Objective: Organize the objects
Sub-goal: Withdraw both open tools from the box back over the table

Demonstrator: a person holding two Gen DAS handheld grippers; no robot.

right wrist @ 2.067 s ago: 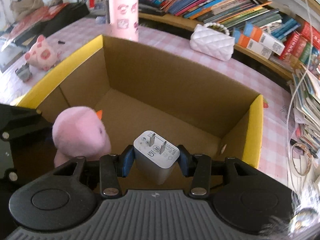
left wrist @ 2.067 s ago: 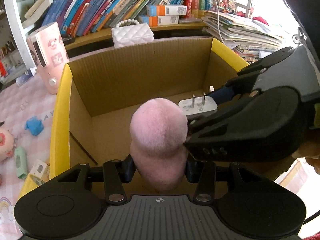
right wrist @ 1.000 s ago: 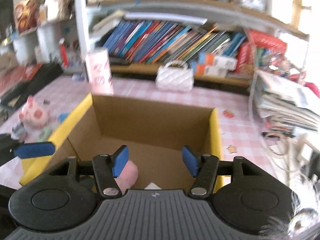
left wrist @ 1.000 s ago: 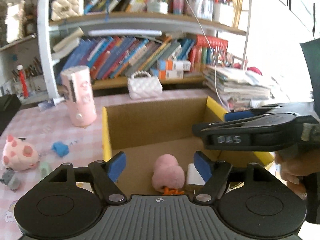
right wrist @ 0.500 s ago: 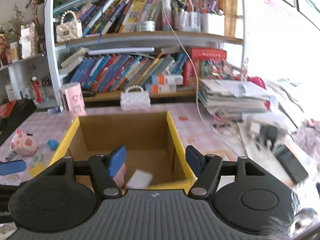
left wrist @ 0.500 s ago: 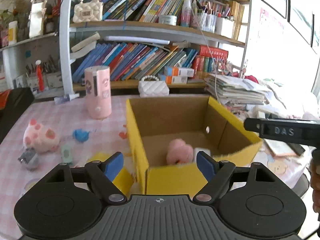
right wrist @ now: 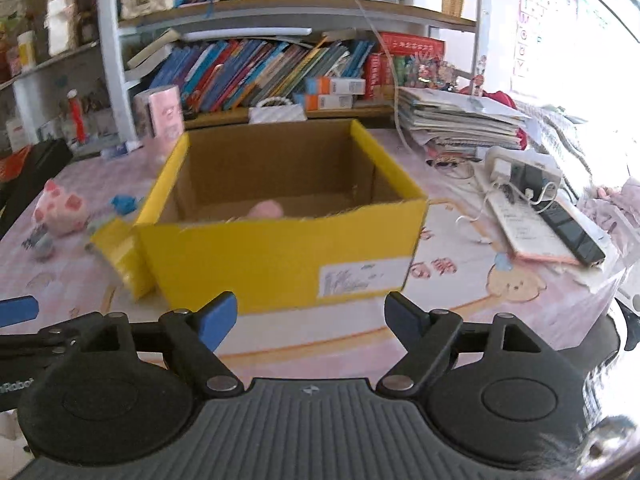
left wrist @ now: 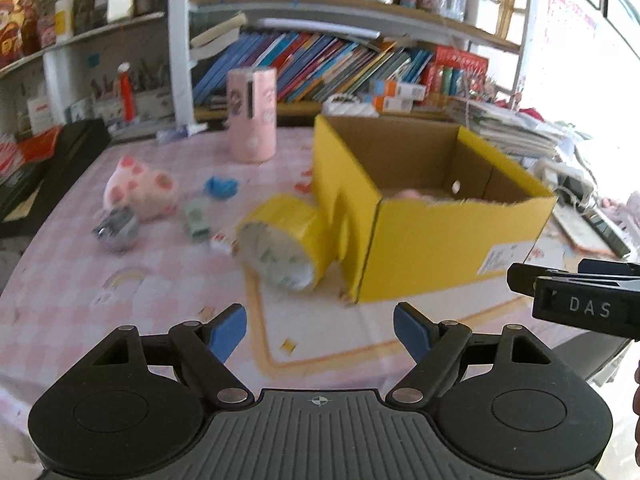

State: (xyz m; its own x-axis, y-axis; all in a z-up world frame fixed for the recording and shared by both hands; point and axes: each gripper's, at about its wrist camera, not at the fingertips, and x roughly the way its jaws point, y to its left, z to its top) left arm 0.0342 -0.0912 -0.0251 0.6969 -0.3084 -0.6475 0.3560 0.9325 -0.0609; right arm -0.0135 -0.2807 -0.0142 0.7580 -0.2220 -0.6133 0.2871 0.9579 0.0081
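The yellow box (right wrist: 280, 256) wall hides most of the pink plush (right wrist: 266, 210).

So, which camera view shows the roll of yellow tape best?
The left wrist view shows it best: the roll of yellow tape lies whole on the tablecloth beside the yellow box, though blurred. In the right wrist view the box's corner flap hides part of it, and it appears smaller.

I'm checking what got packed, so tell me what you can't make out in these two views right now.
- Box contents: in both views the near wall hides all but a pink fuzzy top.
- Small items beside the pink plush pig: left view, motion blur; identity unclear.
- Label on the box: right view, print too small and blurred.
- Right tool: left view, cut off by the edge.
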